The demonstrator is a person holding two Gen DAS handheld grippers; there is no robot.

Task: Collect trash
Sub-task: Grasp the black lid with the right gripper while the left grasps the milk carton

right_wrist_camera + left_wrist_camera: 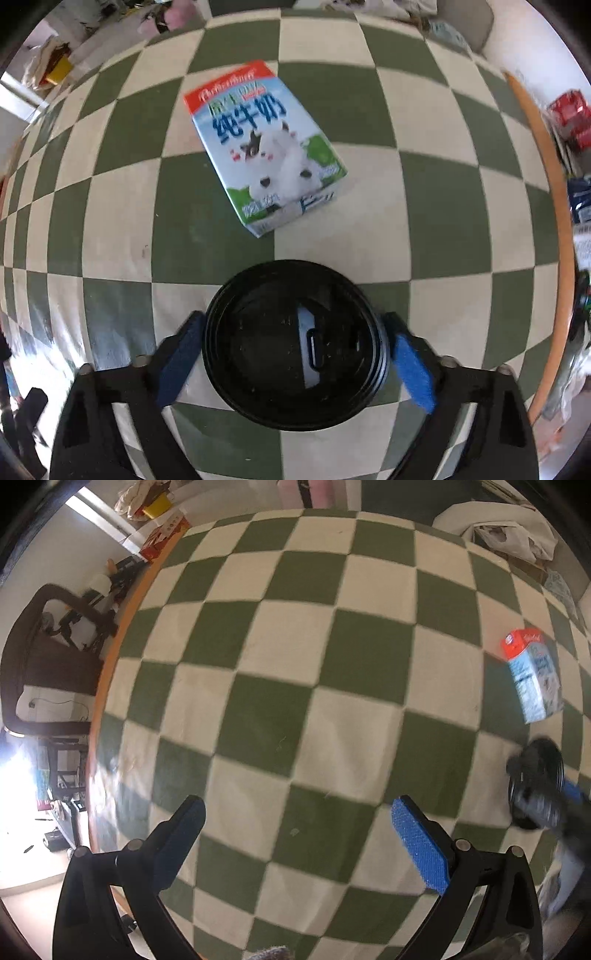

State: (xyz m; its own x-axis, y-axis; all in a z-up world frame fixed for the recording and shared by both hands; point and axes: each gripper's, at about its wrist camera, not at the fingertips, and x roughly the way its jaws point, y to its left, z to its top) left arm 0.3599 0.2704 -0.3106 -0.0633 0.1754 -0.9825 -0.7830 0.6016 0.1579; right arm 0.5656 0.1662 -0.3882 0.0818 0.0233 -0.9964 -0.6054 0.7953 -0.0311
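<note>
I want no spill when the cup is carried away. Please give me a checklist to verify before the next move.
1. Right gripper shut on the black-lidded cup: ok, both pads touch its sides.
2. Lid seated on the cup: ok, as far as the right wrist view shows.
3. Cup empty: cannot tell.
4. Left gripper free: ok, open with nothing between its fingers.
5. Milk carton apart from the cup: ok, lying flat on the checkered cloth.
6. Trash bin located: cannot tell.

Counted on the checkered rug [122, 221]: 1 milk carton [264, 147], 1 black-lidded cup [295, 343], plus 2 grippers, left gripper [299, 834] & right gripper [295, 354].
</note>
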